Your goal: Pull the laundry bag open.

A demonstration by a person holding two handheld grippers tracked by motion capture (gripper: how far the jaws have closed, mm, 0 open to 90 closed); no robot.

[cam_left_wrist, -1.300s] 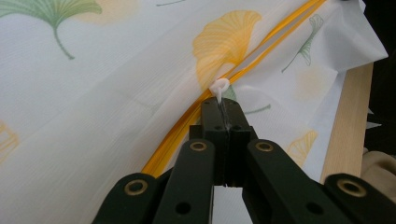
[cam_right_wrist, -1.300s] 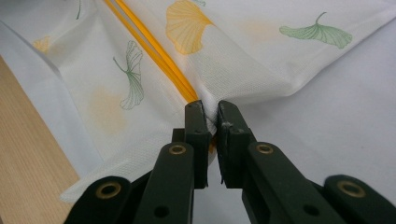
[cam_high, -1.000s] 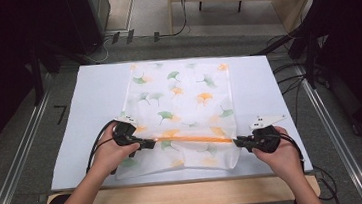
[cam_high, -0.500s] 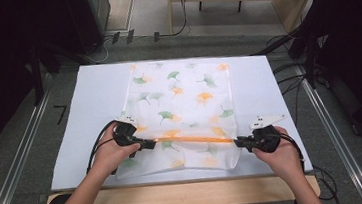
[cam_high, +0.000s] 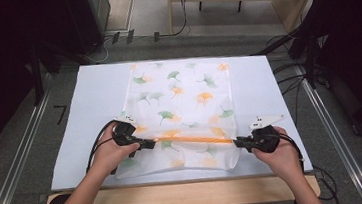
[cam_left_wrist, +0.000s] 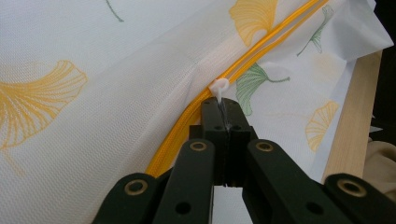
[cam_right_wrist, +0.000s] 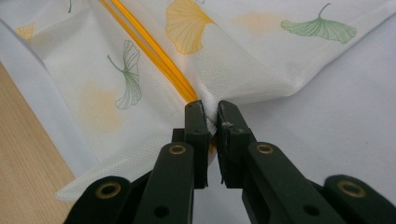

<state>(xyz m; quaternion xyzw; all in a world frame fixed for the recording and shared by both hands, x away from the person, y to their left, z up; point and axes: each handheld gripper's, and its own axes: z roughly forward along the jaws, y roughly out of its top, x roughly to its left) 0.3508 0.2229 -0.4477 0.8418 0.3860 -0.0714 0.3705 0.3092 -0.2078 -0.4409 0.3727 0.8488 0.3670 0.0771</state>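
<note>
Near the table's front edge, the thin, limp, light pillowcase is best taken as now: left gripper clamped on the zipper pull, right gripper pinching the zipper's cloth end.

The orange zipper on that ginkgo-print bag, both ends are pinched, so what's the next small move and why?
Probably slide the left hand-held gripper along the orange zipper toward the right hand-held gripper. Its jaws are shut on the white zipper pull, while the right one clamps the bag's fabric at the zipper's far end, holding the line taut for a clean pull.
</note>
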